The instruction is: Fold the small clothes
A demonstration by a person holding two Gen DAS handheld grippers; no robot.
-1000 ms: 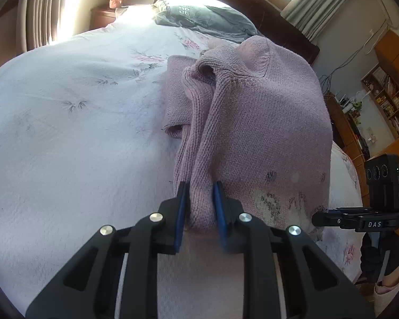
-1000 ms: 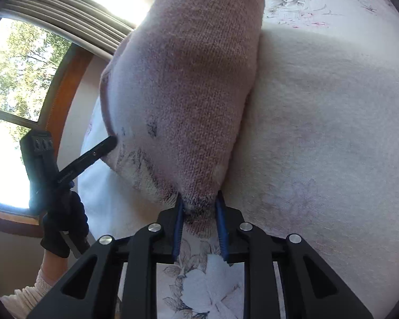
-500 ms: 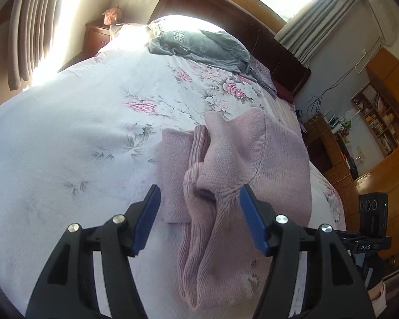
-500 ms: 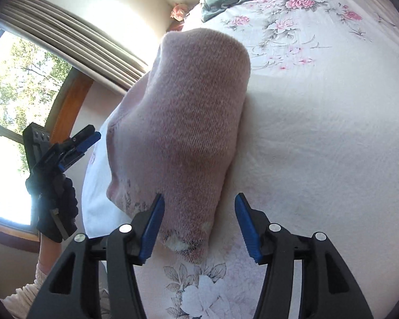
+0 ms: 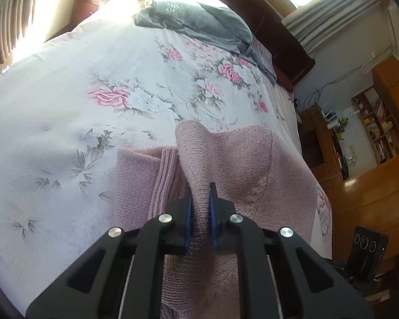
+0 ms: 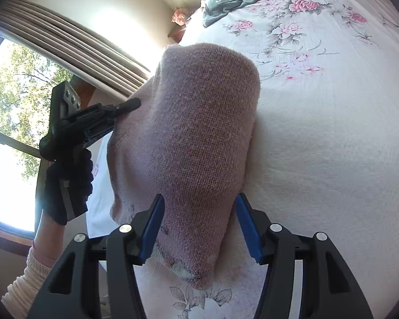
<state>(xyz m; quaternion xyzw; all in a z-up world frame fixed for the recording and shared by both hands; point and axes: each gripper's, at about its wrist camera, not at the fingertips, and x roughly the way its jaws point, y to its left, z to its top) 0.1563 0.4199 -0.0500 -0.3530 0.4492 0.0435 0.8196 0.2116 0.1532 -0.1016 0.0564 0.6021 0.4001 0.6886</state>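
Note:
A pink knitted sweater (image 5: 242, 164) lies part-folded near the foot edge of a floral bedspread (image 5: 66, 111). My left gripper (image 5: 200, 202) is shut on a raised ridge of the knit near the ribbed band, and the cloth tents up from the blue pads. In the right wrist view the same sweater (image 6: 199, 133) shows as a rounded fold. My right gripper (image 6: 199, 226) is open, one blue pad on each side of the fold's near end. The left gripper (image 6: 127, 105), held by a hand in a dark glove (image 6: 66, 186), pinches the sweater's far side.
A grey garment (image 5: 194, 21) lies at the head of the bed by the dark wooden headboard (image 5: 279, 40). Curtains and a window (image 6: 10, 101) stand on one side. Wooden cabinets and shelves (image 5: 372, 133) stand on the other. The bedspread stretches bare to the right (image 6: 332, 146).
Both grippers held the sweater a second ago, then opened. The left has since shut on a new ridge of knit; the right stays open and has moved closer over the fold.

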